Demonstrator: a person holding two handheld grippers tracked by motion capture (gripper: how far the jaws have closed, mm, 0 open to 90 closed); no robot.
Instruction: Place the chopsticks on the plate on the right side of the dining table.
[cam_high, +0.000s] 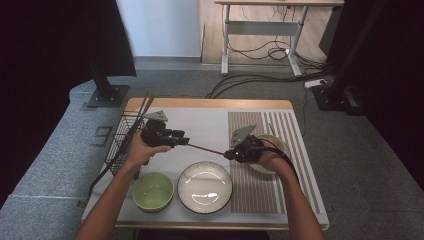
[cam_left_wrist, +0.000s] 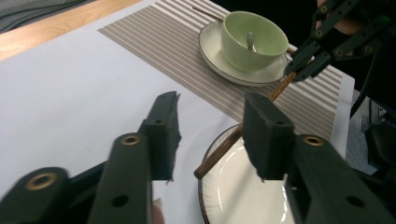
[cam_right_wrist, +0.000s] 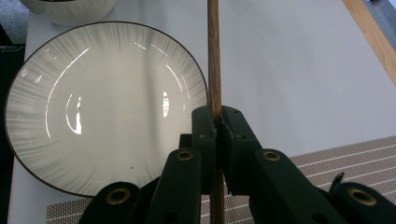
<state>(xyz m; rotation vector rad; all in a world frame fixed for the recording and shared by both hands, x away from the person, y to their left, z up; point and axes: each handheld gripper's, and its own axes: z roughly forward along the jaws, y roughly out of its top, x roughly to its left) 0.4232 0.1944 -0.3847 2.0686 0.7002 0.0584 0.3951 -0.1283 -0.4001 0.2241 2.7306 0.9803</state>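
A brown chopstick (cam_high: 206, 148) hangs level over the white table cover, above the far rim of the white plate (cam_high: 205, 186). My right gripper (cam_high: 228, 154) is shut on it near one end; in the right gripper view the jaws pinch the chopstick (cam_right_wrist: 214, 70) at my right gripper (cam_right_wrist: 217, 122), with the plate (cam_right_wrist: 102, 107) below. My left gripper (cam_high: 186, 141) is open. In the left gripper view its fingers (cam_left_wrist: 163, 130) stand apart on either side of the chopstick (cam_left_wrist: 233, 137), whose free end lies between them. The right gripper (cam_left_wrist: 303, 70) holds the far end.
A green cup (cam_left_wrist: 252, 39) with a spoon inside sits on a saucer (cam_left_wrist: 219, 63) on the striped placemat (cam_high: 260, 185); a second chopstick (cam_left_wrist: 205, 11) lies behind it. A green bowl (cam_high: 152, 191) stands front left. A black wire rack (cam_high: 120, 142) holds more chopsticks (cam_high: 145, 107) at the left edge.
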